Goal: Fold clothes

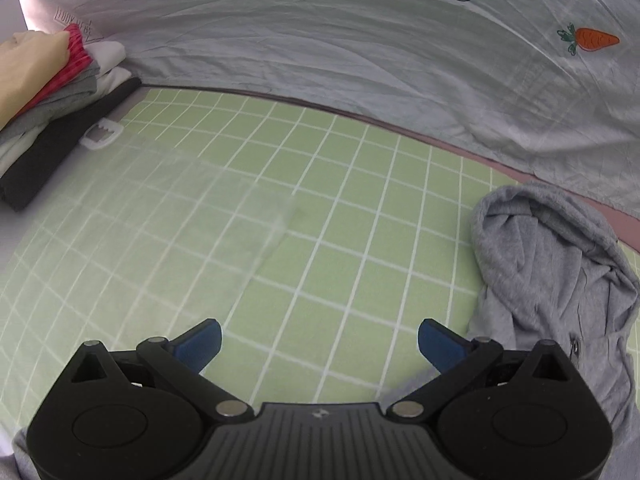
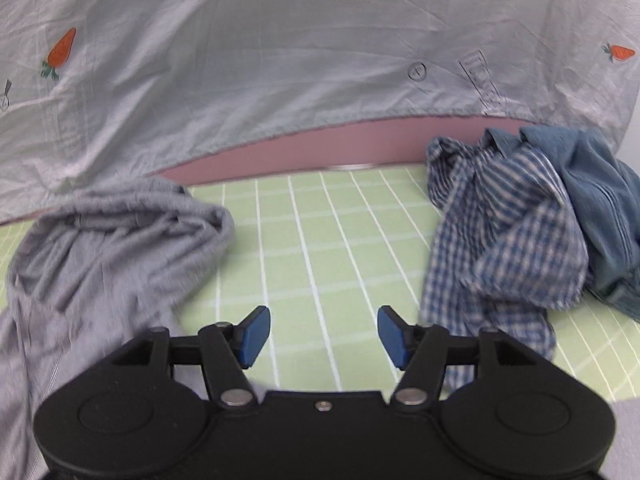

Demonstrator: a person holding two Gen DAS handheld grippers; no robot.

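A crumpled grey hoodie point(image 1: 556, 276) lies on the green checked mat point(image 1: 304, 208), to the right of my left gripper point(image 1: 319, 346). That gripper is open, with nothing between its blue pads. In the right wrist view the same grey hoodie point(image 2: 100, 248) fills the left side, hood bunched up. My right gripper point(image 2: 323, 336) is open over bare mat point(image 2: 320, 240), just right of the hoodie. A blue-and-white checked shirt point(image 2: 500, 240) and a blue garment point(image 2: 600, 208) lie heaped on the right.
A stack of folded clothes point(image 1: 52, 112) sits at the mat's far left, with a white plastic clip point(image 1: 101, 133) beside it. A grey sheet with carrot prints point(image 1: 360, 40) hangs behind the mat. A pink edge point(image 2: 320, 148) runs along the back.
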